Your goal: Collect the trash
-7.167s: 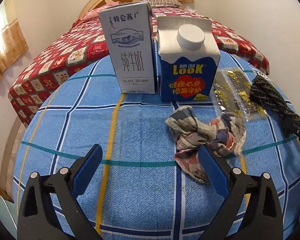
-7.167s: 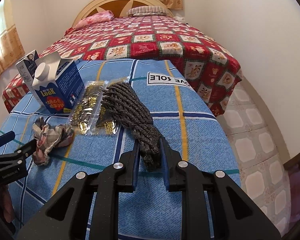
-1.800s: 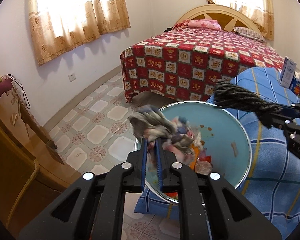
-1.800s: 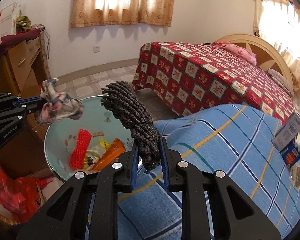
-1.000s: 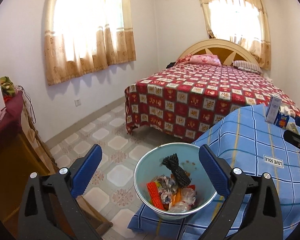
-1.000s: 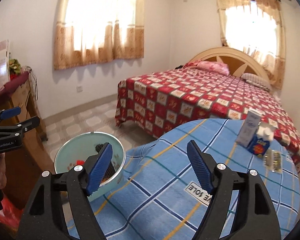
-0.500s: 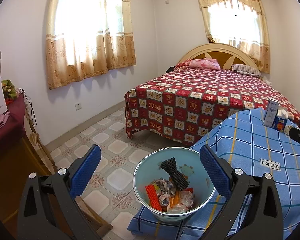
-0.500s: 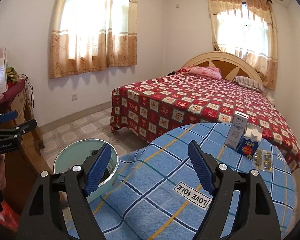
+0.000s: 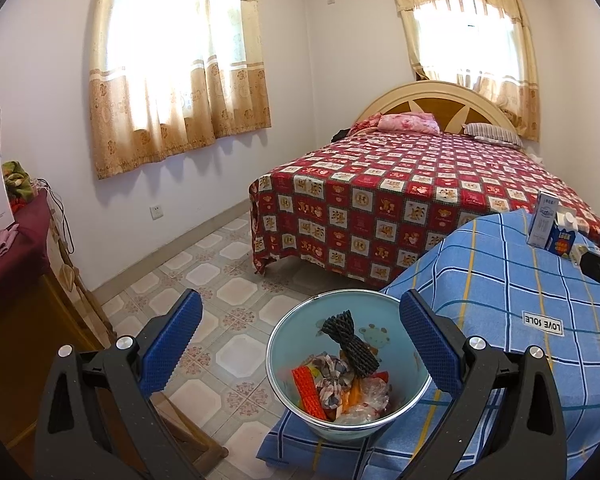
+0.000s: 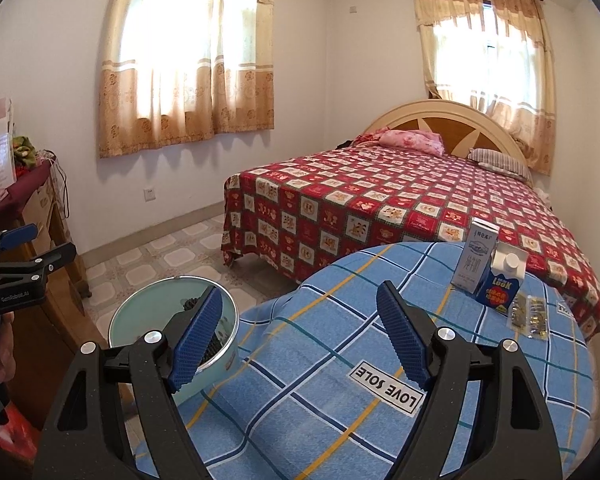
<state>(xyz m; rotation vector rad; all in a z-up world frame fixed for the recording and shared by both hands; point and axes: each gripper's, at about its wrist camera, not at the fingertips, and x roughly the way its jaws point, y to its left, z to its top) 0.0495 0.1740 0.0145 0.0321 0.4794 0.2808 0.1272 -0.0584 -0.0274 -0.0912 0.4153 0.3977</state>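
A pale green basin (image 9: pixel 284 344) sits at the edge of the blue checked tablecloth (image 9: pixel 500 292). Inside it lie a black foam net (image 9: pixel 350 344), a crumpled checked rag (image 9: pixel 332 376), a red net and clear wrappers. My left gripper (image 9: pixel 300 344) hangs open above the basin with nothing between its fingers. My right gripper (image 10: pixel 300 336) is open over the cloth, empty, with the basin (image 10: pixel 140 316) to its left. A white milk carton (image 10: pixel 478 256), a blue carton (image 10: pixel 502 284) and a clear packet with gold bits (image 10: pixel 528 316) stay at the far side of the table.
A bed with a red patterned cover (image 9: pixel 400 196) stands behind the table. A wooden cabinet (image 9: pixel 16 300) with a dark red cloth is at the left. Tiled floor (image 9: pixel 204 272) lies between them. A "LOVE SOLE" label (image 10: pixel 388 388) is on the cloth.
Both grippers, which held the rag and the black net over the basin, have let them drop in and now stand open. Over the last second, both views lifted slightly.
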